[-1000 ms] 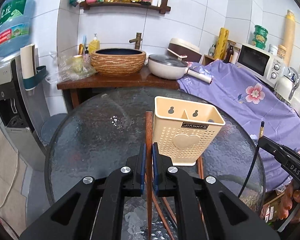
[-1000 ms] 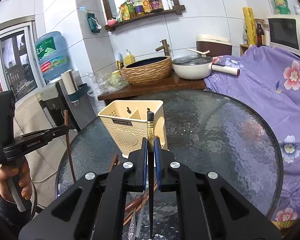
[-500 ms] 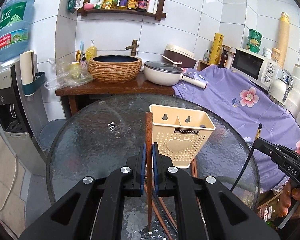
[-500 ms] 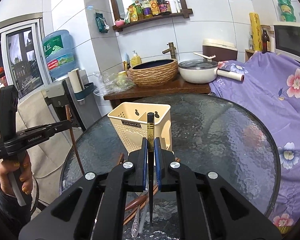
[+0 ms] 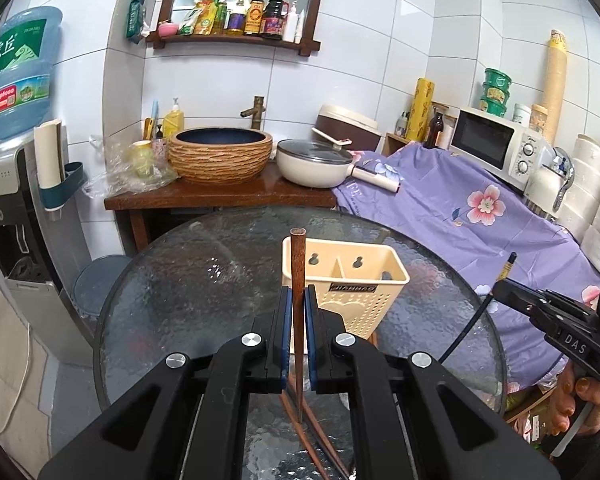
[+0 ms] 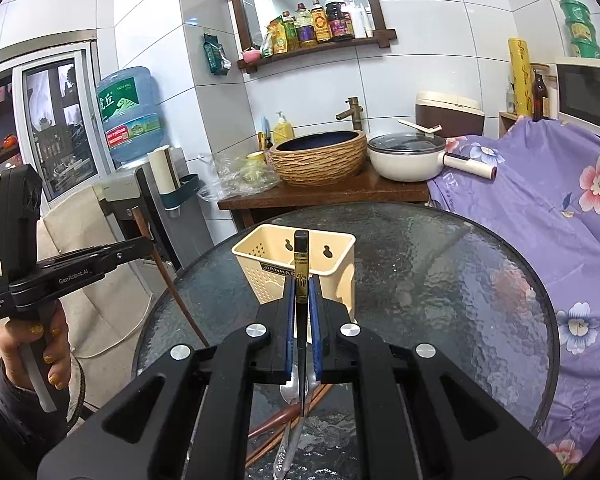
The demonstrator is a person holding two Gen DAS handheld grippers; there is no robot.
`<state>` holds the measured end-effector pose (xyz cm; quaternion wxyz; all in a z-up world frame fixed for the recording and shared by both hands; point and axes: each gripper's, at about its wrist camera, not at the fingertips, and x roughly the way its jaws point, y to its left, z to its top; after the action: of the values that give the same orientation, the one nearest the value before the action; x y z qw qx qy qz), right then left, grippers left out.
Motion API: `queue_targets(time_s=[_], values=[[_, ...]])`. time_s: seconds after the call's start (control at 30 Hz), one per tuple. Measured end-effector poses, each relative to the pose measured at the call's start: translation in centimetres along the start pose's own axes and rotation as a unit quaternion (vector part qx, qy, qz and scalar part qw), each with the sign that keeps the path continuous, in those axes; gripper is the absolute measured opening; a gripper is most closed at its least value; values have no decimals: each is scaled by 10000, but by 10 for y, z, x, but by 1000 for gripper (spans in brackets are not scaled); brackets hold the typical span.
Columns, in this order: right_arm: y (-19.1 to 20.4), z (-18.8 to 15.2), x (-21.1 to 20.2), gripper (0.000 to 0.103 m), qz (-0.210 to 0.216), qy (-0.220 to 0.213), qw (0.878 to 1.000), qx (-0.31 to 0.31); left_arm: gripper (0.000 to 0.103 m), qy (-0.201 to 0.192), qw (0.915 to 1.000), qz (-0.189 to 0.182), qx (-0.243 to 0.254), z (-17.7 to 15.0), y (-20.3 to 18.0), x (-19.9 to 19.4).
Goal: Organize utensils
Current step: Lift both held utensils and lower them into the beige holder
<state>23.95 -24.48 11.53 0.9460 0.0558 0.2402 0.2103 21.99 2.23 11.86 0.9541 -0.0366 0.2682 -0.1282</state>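
Observation:
A cream perforated utensil holder (image 5: 350,288) (image 6: 300,268) with two compartments stands on the round glass table (image 5: 188,300) (image 6: 440,288). My left gripper (image 5: 299,296) is shut on a brown wooden chopstick (image 5: 298,264), held upright in front of the holder's left side. My right gripper (image 6: 301,288) is shut on a black chopstick (image 6: 301,256) with a gold band, upright before the holder. Both chopstick tips hang above the table. More brown chopsticks (image 5: 312,440) (image 6: 284,416) and metal spoons (image 6: 288,440) lie on the glass under the grippers.
Beyond the table a wooden counter (image 5: 220,196) carries a woven basin (image 5: 220,156) and a white pan (image 5: 312,164). A purple flowered cloth (image 5: 460,208) covers the right side, with a microwave (image 5: 496,148) behind. A water dispenser (image 5: 16,208) stands left. A person's hands hold both grippers.
Both grippers have risen, each with its chopstick, so the lower tips now hang clear of the table. The holder sits lower and farther in both views.

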Motion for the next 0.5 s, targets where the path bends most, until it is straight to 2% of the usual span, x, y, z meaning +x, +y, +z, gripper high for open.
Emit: queue_targets(time_s=[0.3, 0.5], values=[[7, 43, -10, 8, 182, -108, 9998, -12, 6, -218, 9993, -285, 67, 38, -11, -17], [17, 95, -20, 8, 197, -403, 9990, -83, 6, -534, 9980, -329, 63, 81, -20, -28]])
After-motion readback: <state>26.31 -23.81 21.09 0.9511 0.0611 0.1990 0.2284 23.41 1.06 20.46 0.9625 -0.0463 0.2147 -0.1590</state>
